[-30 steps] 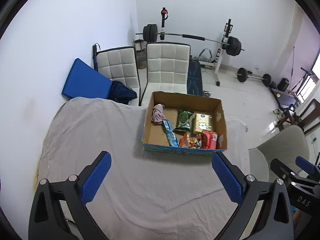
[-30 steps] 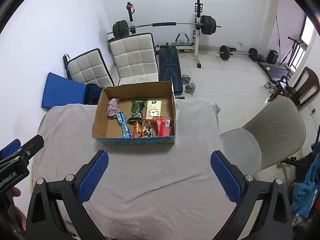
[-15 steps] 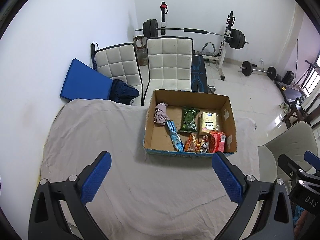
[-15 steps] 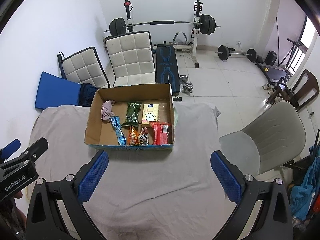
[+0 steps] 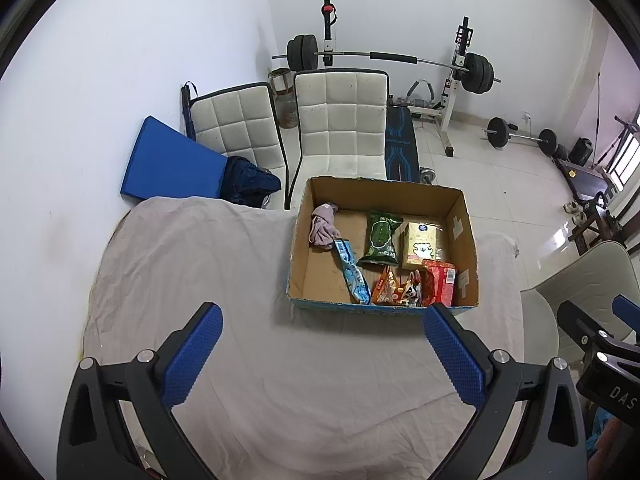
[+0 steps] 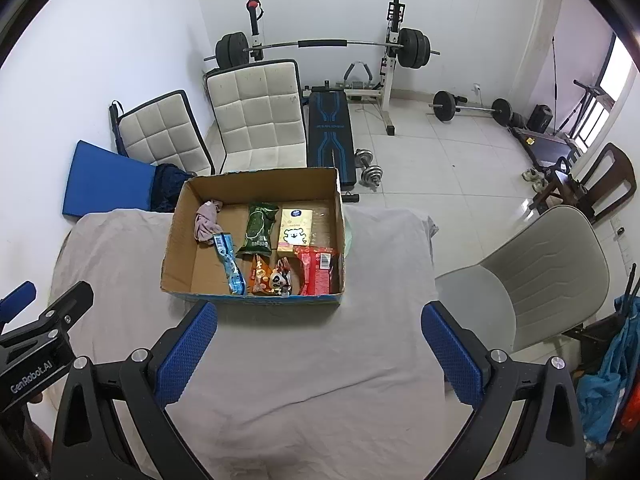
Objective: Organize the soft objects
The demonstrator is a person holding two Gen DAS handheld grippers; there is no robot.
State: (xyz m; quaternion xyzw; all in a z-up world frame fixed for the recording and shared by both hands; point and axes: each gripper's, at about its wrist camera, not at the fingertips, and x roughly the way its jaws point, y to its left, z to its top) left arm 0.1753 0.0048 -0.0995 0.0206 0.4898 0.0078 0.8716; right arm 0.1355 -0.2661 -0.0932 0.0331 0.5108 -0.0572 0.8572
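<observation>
An open cardboard box (image 5: 466, 236) (image 6: 176, 236) stands on the cloth-covered table (image 5: 192, 264) (image 6: 360, 320). Inside lie a pink cloth (image 5: 323, 226) (image 6: 207, 222), a blue packet (image 5: 351, 270) (image 6: 230, 264), a green packet (image 5: 380, 238) (image 6: 260, 230), a yellow packet (image 5: 420, 244) (image 6: 295, 230), a red packet (image 5: 440, 282) (image 6: 318, 270) and orange snack packets (image 5: 394, 288) (image 6: 268, 278). My left gripper (image 5: 320, 350) is open and empty, above the table in front of the box. My right gripper (image 6: 320, 350) is open and empty, likewise in front of the box.
Two white padded chairs (image 5: 340, 120) (image 5: 236, 128) and a blue mat (image 5: 168, 164) stand behind the table. A grey chair (image 6: 532, 280) is at the table's right. A barbell rack (image 6: 320, 46), bench (image 6: 330, 136) and dumbbells (image 6: 368, 166) fill the floor beyond.
Both grippers have moved forward and a little toward the box, which now looks larger and nearer. Both stay open and empty.
</observation>
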